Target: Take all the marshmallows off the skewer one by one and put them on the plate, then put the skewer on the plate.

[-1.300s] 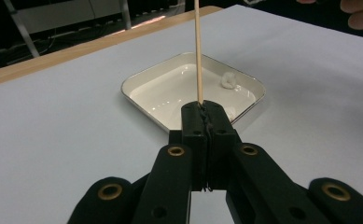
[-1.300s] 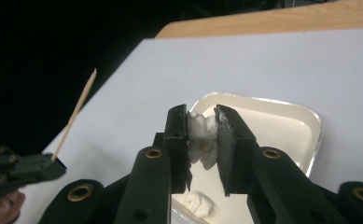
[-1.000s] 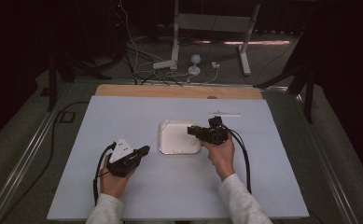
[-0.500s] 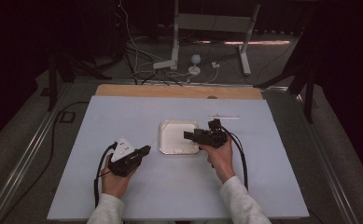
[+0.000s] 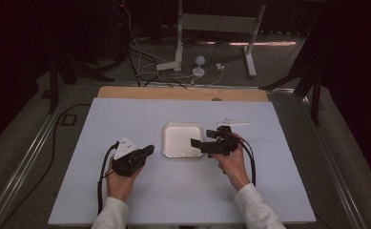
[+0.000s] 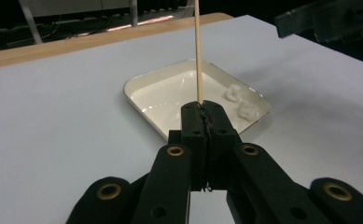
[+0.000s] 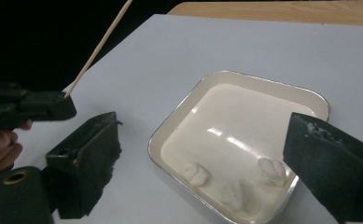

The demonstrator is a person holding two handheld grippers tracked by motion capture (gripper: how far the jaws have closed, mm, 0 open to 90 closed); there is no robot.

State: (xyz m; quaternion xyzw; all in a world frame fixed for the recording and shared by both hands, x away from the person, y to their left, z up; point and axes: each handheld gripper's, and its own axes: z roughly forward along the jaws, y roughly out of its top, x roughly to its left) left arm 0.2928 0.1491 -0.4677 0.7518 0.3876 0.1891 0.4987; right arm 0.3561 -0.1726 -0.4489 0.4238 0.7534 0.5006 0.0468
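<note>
A white square tray [image 5: 173, 129] lies mid-table with three small white lumps [image 7: 195, 172] along its near edge. My left gripper [image 5: 148, 150] sits left of the tray and is shut on a thin wooden skewer [image 6: 198, 51] that points up and away over the tray [image 6: 142, 95]. My right gripper [image 5: 198, 140] stands open at the tray's near right corner. Its two jaws straddle the tray [image 7: 170, 121] above the lumps, with nothing held between them. The left gripper [image 7: 25, 109] and the skewer [image 7: 100, 46] also appear in the right gripper view.
A small pale strip [image 5: 233, 121] lies on the white tabletop behind the right hand. A wooden board edge [image 5: 183, 93] runs along the far side. Cables and a stand's legs [image 5: 197, 67] sit on the floor beyond.
My right gripper has shifted left and slightly nearer, from the tray's right side to over its near right corner. The left gripper and skewer have stayed put.
</note>
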